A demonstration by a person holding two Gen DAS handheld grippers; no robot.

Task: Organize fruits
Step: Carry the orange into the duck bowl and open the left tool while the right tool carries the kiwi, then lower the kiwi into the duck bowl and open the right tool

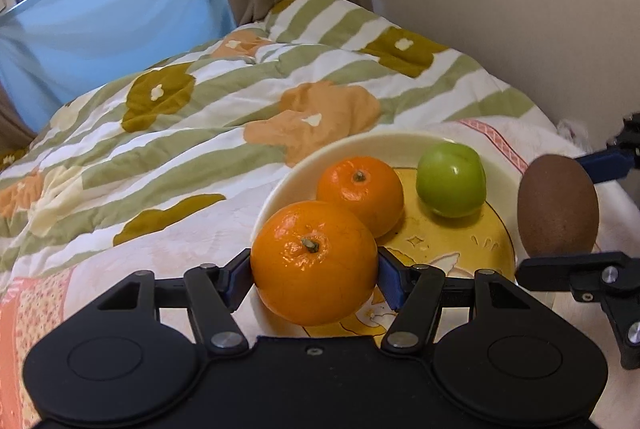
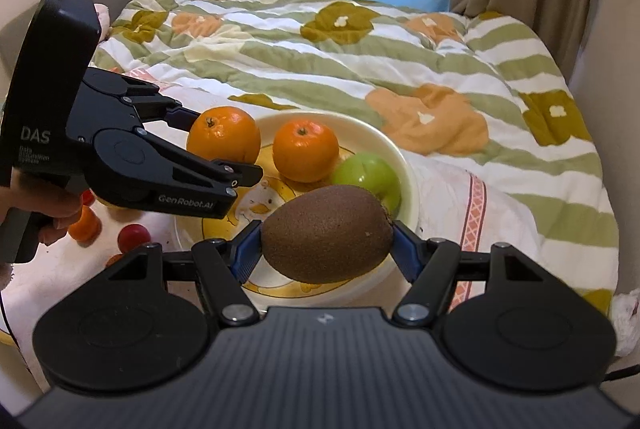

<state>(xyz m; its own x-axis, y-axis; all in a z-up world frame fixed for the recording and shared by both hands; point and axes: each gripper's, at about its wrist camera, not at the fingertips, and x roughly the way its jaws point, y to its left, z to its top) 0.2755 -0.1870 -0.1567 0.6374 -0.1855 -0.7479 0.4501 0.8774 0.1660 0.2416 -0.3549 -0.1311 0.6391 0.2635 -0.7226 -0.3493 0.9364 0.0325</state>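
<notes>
I count two oranges, one clamped in my left gripper above the near-left rim of the bowl, one orange and one green apple inside, and one kiwi pinched by my right gripper.

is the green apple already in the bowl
Yes, the green apple sits inside the cream bowl next to an orange, touched by neither pair of tongs.
</notes>
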